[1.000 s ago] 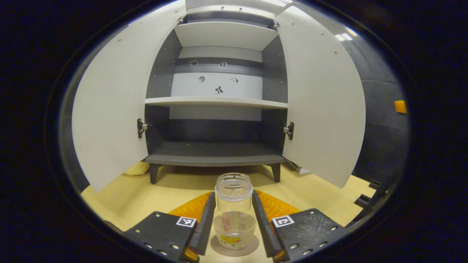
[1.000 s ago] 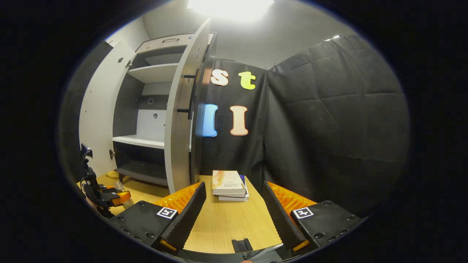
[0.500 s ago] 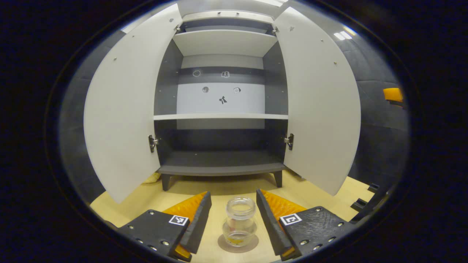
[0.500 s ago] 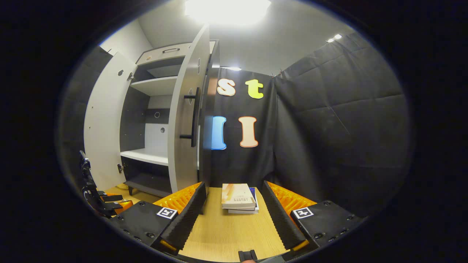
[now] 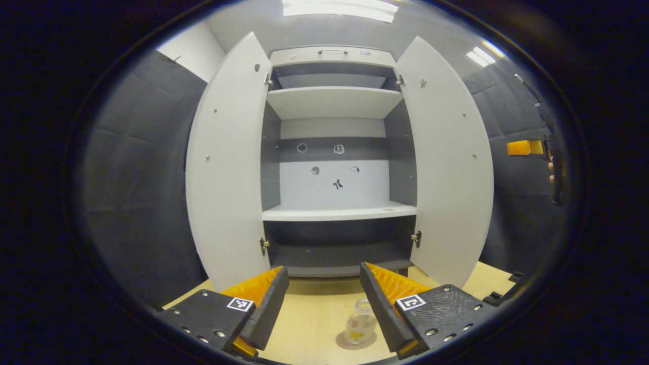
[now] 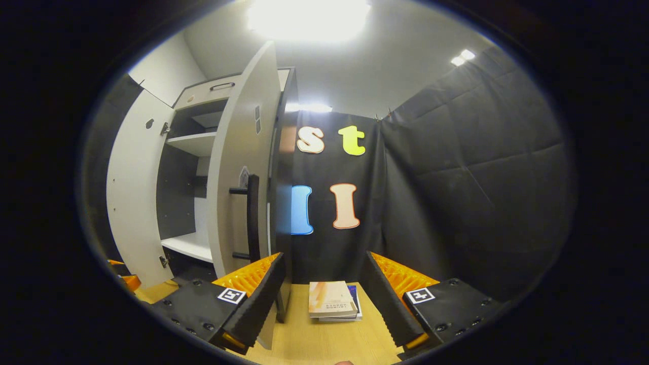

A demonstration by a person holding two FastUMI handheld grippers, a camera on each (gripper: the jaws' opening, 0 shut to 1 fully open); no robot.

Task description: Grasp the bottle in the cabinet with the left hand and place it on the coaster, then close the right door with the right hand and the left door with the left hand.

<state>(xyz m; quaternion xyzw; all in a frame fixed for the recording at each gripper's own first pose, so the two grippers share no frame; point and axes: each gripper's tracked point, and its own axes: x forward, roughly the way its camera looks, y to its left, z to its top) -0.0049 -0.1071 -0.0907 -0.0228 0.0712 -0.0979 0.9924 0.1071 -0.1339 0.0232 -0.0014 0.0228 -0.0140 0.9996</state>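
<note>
In the left gripper view a small clear bottle [image 5: 359, 327] stands upright on a round brown coaster [image 5: 350, 344] on the wooden table. My left gripper [image 5: 324, 309] is open, raised and pulled back from it; the bottle sits low beside the right finger, untouched. The cabinet [image 5: 334, 172] stands ahead with its left door [image 5: 228, 167] and right door [image 5: 448, 162] both wide open and its shelves bare. In the right gripper view my right gripper [image 6: 324, 299] is open with nothing between its fingers. It sits just right of the right door [image 6: 238, 167], near that door's dark bar handle [image 6: 252, 218].
A small stack of books [image 6: 332, 307] lies on the wooden table [image 6: 324, 344] against the black cloth wall, straight ahead of the right gripper. A hand and part of the other gripper [image 5: 550, 167] show at the far right of the left gripper view.
My left gripper let go of the bottle on the coaster, opened, then rose and backed away. My right gripper moved closer to the right door's outer face and handle.
</note>
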